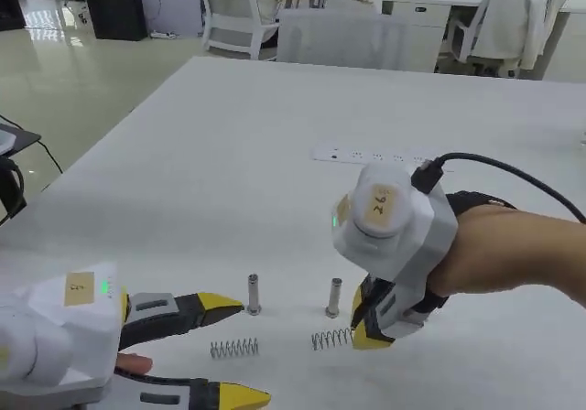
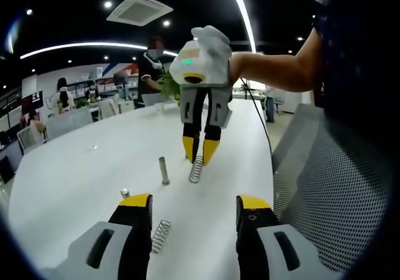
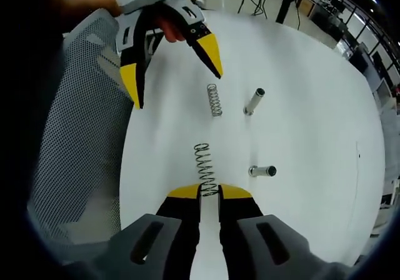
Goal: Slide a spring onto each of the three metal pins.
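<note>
Two short metal pins stand upright on the white table, one [image 1: 254, 294] on the left and one [image 1: 335, 297] on the right. My right gripper [image 1: 368, 335] is low at the right pin's base, shut on the end of a spring [image 1: 330, 339] that sticks out level over the table. In the right gripper view that spring [image 3: 205, 166] runs forward from the shut tips [image 3: 210, 192]. A second spring [image 1: 234, 347] lies loose on the table between the jaws of my open left gripper [image 1: 240, 350], near one tip in the left gripper view [image 2: 160, 235].
A white power strip [image 1: 366, 156] lies further back on the table [image 1: 229, 154]. A mesh chair back [image 2: 325, 180] stands close at the table's near edge. Chairs and desks [image 1: 412, 7] are beyond the far edge.
</note>
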`<state>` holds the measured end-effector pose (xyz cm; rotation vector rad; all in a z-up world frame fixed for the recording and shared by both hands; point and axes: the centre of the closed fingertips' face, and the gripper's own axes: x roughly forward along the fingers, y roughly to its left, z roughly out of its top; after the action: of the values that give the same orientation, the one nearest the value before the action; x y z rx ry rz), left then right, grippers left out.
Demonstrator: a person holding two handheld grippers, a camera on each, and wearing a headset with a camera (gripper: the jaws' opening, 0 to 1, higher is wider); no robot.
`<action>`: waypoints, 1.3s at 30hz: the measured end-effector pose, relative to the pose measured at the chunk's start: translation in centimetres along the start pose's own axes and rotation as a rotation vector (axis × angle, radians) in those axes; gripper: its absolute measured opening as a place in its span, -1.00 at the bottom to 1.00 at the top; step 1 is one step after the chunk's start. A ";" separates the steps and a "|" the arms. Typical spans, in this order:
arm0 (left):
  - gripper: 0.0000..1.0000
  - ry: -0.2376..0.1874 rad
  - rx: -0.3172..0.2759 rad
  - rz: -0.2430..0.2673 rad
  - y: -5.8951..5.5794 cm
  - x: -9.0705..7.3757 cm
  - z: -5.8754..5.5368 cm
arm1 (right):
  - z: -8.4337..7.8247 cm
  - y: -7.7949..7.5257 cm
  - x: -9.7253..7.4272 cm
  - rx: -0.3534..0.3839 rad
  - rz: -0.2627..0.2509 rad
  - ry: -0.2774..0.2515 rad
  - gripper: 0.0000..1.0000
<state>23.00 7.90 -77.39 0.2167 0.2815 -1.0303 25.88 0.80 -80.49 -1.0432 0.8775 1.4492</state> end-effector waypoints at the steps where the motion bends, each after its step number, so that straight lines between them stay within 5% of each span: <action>1: -0.06 -0.004 0.003 -0.003 0.0 0.1 0.2 | 0.2 0.0 -0.2 -0.003 -0.003 -0.005 -0.84; 23: -0.43 -0.021 0.073 -0.080 -0.7 1.1 2.3 | 4.2 1.4 -2.4 -0.061 -0.035 -0.054 -0.84; 39: -0.78 -0.040 0.097 -0.094 -0.6 1.2 3.2 | 5.4 1.6 -2.7 -0.084 -0.048 -0.067 -0.84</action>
<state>23.47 5.65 -74.78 0.2724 0.2074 -1.1412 23.60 4.73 -76.17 -1.0643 0.7451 1.4828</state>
